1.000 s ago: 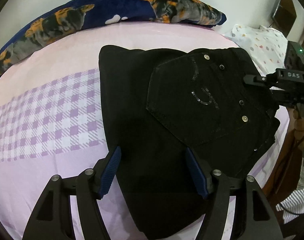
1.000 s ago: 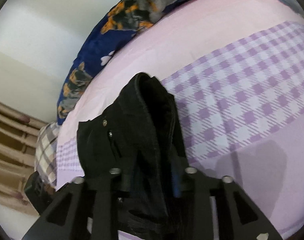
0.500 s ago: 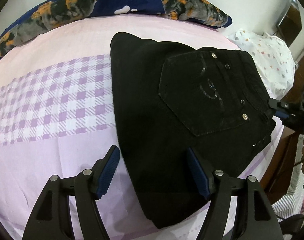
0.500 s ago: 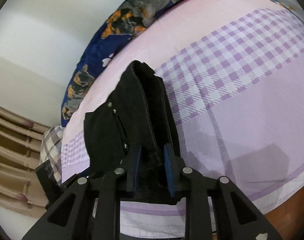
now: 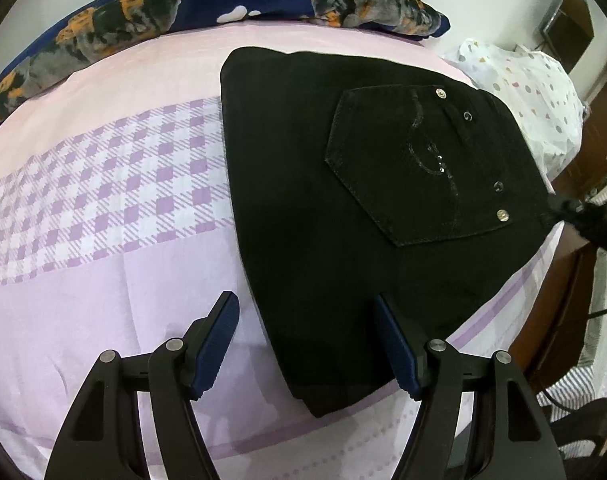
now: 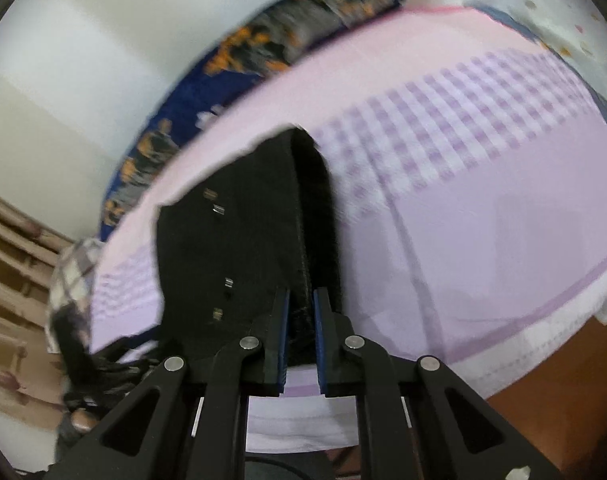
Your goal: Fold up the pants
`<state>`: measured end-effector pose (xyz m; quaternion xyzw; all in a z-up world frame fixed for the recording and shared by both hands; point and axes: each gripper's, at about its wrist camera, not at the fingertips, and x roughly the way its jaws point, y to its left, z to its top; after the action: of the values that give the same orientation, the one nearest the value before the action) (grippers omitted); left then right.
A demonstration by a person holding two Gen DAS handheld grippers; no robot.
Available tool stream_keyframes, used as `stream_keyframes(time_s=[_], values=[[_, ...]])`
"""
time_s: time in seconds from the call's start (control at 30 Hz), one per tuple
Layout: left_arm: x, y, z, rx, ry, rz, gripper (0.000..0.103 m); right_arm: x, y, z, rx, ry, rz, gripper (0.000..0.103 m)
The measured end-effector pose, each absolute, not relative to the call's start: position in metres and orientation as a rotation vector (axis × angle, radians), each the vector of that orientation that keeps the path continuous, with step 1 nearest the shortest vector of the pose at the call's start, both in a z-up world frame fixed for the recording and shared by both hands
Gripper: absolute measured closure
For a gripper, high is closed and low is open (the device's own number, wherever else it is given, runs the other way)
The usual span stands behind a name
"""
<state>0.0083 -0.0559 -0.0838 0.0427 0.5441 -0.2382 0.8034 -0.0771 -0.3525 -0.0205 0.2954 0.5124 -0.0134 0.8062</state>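
Black pants (image 5: 343,200) lie folded flat on the pink and purple checked bed sheet (image 5: 103,280), back pocket up. My left gripper (image 5: 305,320) hovers open over the fold's near left edge, and its pads (image 5: 223,324) grip nothing. In the right wrist view my right gripper (image 6: 301,320) has its jaws closing on the thick edge of the pants (image 6: 243,248), with black fabric pinched between the blue pads. From the left wrist view the right gripper (image 5: 587,220) is a dark blur at the pants' right corner.
A navy pillow with a dog print (image 5: 183,12) lies along the far side of the bed. A white dotted pillow (image 5: 535,92) sits at the far right. Brown wood (image 5: 563,300) shows past the right edge of the bed.
The right jaws have narrowed onto the pants' edge while that gripper drew back toward the edge of the bed. In the left wrist view the pants have slid right, and sheet now shows between the fingers.
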Motion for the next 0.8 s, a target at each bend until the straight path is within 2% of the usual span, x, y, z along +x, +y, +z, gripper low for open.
stream_keyframes(time_s=[0.23, 0.4, 0.6, 0.8], values=[[-0.002, -0.065, -0.081, 0.161, 1.135, -0.476, 0.033, -0.075, -0.358, -0.038, 0.641, 1.129, -0.038, 0.092], [-0.003, -0.066, -0.081, 0.164, 1.128, -0.466, 0.033, -0.076, -0.360, -0.038, 0.688, 1.118, -0.063, 0.084], [-0.004, -0.069, -0.080, 0.174, 1.118, -0.458, 0.033, -0.073, -0.358, -0.027, 0.683, 1.096, -0.065, 0.083], [-0.008, -0.073, -0.073, 0.218, 1.073, -0.440, 0.033, -0.070, -0.357, -0.006, 0.601, 1.033, -0.115, 0.078]])
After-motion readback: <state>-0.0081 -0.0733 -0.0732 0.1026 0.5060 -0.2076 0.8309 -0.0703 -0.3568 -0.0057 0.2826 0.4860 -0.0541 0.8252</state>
